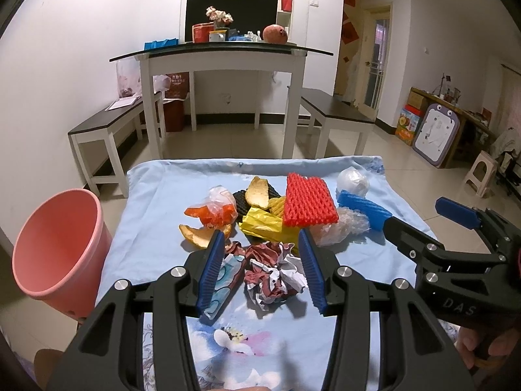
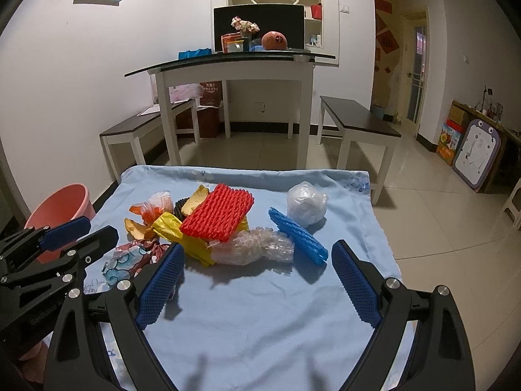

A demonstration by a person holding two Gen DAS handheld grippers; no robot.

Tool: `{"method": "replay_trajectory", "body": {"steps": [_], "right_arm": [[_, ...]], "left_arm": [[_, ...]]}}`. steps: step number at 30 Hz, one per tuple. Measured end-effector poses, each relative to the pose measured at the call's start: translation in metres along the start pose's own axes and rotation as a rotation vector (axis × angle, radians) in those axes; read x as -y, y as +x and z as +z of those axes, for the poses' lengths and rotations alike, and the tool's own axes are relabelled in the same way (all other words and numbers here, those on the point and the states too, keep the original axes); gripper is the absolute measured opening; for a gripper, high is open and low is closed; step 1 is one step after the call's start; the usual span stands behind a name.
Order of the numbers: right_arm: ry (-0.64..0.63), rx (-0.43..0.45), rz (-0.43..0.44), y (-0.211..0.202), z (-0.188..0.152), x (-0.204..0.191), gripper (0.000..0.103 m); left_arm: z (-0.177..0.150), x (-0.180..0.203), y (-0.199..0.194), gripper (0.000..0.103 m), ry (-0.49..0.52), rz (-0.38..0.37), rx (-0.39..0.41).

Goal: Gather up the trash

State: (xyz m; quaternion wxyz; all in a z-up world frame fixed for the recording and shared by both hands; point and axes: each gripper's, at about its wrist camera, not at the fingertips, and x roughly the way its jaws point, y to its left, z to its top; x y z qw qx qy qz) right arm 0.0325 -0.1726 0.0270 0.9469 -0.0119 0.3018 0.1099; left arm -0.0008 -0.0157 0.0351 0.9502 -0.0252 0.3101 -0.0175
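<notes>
A pile of trash lies on a blue cloth (image 1: 156, 195). My left gripper (image 1: 262, 244) is open, its jaws on either side of a crumpled red-and-white paper ball (image 1: 275, 272), above it. A printed wrapper (image 1: 224, 280) lies by the left finger. Behind are orange peel (image 1: 198, 234), a yellow bag (image 1: 263, 224), red foam net (image 1: 307, 203), blue foam net (image 1: 364, 208), bubble wrap (image 1: 342, 229) and a white bag ball (image 1: 353, 181). My right gripper (image 2: 257, 251) is open and empty, close before the bubble wrap (image 2: 257, 247) and blue net (image 2: 298, 234).
A pink bin (image 1: 57, 247) stands at the cloth's left edge, also in the right wrist view (image 2: 62, 211). Beyond the cloth are a white table (image 1: 224, 65) with clutter, two benches (image 1: 107, 123) and tiled floor. The right gripper's body (image 1: 456, 244) sits right of the left gripper.
</notes>
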Motion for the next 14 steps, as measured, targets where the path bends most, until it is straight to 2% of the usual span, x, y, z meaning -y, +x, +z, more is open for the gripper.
{"method": "replay_trajectory", "body": {"steps": [14], "right_arm": [[-0.003,-0.009,0.003,0.0053,-0.0015,0.0015,0.091]], "left_arm": [[-0.0016,-0.0051,0.0037,0.048,-0.018,0.016,-0.015]]}}
